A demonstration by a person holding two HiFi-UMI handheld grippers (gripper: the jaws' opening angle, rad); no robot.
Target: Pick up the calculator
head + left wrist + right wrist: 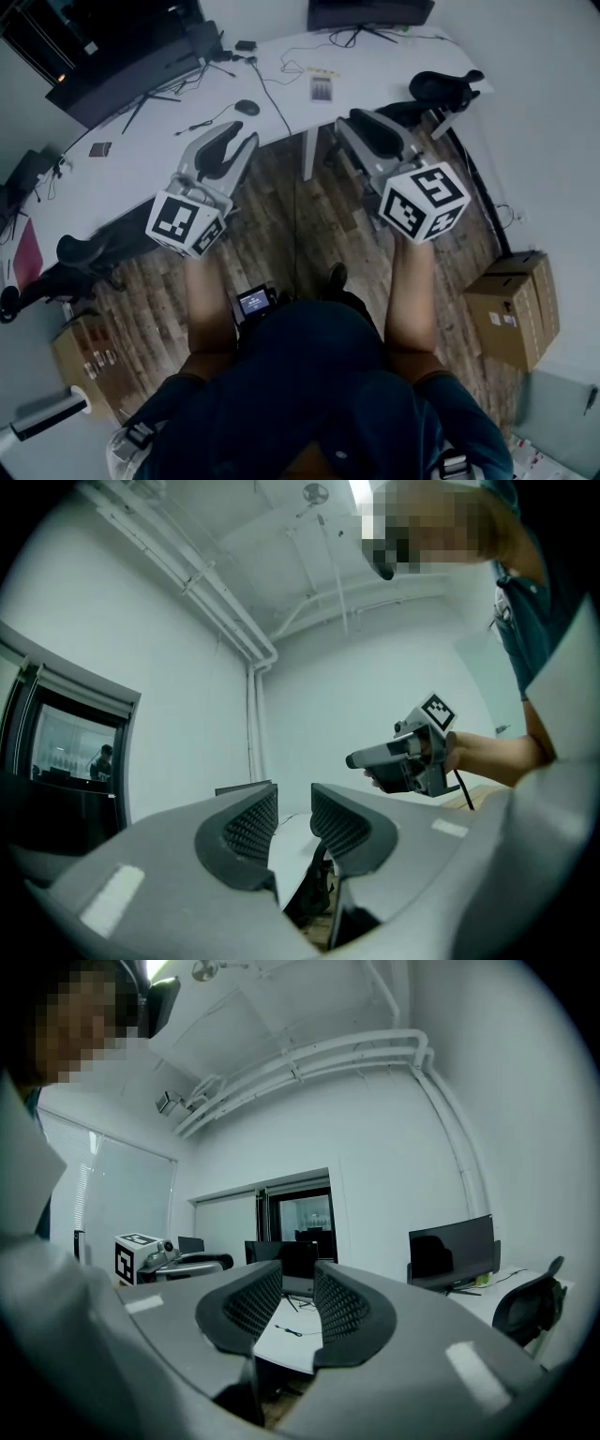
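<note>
Currently the calculator point(322, 89) lies flat on the white corner desk point(150, 159), near its inner edge and well apart from both grippers. The left gripper point(242, 137) and right gripper point(361, 119) are held roughly level, side by side, aimed toward the desk. Both jaw pairs are drawn together with nothing between them, probably an approach posture. A mouse point(247, 107) and a monitor point(370, 11) share the desk, above a wood floor point(281, 225).

Bare wooden floor point(272, 230) leaves an open path up to the white desk point(389, 66). A black chair point(441, 87) crowds the desk's right end; a cable point(270, 94) and a mouse point(247, 107) lie on top, left of the calculator point(322, 89).
</note>
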